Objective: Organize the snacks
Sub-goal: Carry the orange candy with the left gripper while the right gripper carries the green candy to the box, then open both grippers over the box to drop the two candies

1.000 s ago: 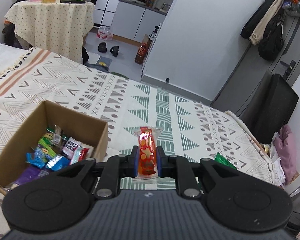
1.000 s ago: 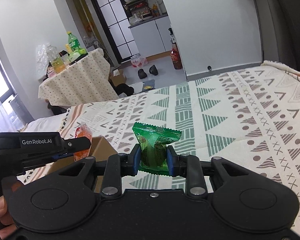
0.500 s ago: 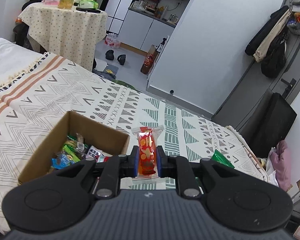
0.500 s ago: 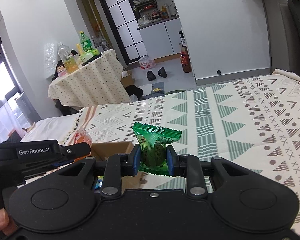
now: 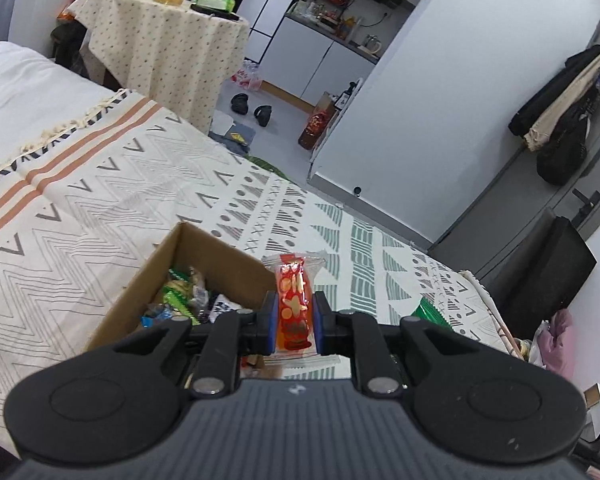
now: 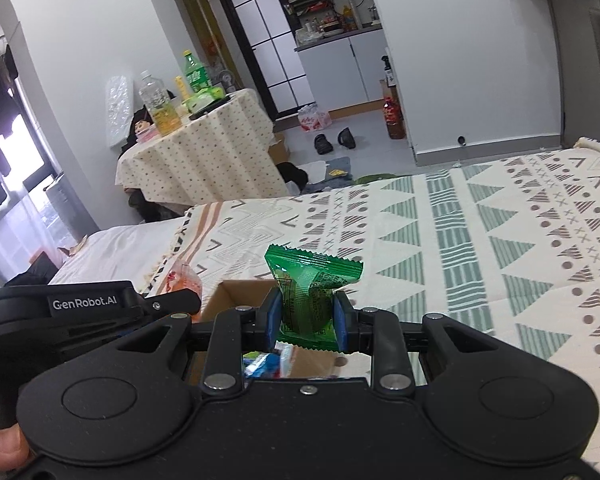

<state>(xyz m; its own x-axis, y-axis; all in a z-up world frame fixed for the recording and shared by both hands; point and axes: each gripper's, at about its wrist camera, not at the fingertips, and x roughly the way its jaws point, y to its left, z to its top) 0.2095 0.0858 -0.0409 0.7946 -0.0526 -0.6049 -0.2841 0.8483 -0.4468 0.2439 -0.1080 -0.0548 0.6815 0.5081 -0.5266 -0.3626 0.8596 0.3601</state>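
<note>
Left gripper: I'm pinching the red packet mid-body; light, crinkly, slippery.
Right gripper: I'm clamping the green pouch; soft.

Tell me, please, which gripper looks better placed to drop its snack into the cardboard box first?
Probably the left gripper. Its red snack packet sits right at the cardboard box rim, with the snacks just below and to its left. The right gripper, shut on the green snack packet, looks similarly close, so the margin is slim.
</note>
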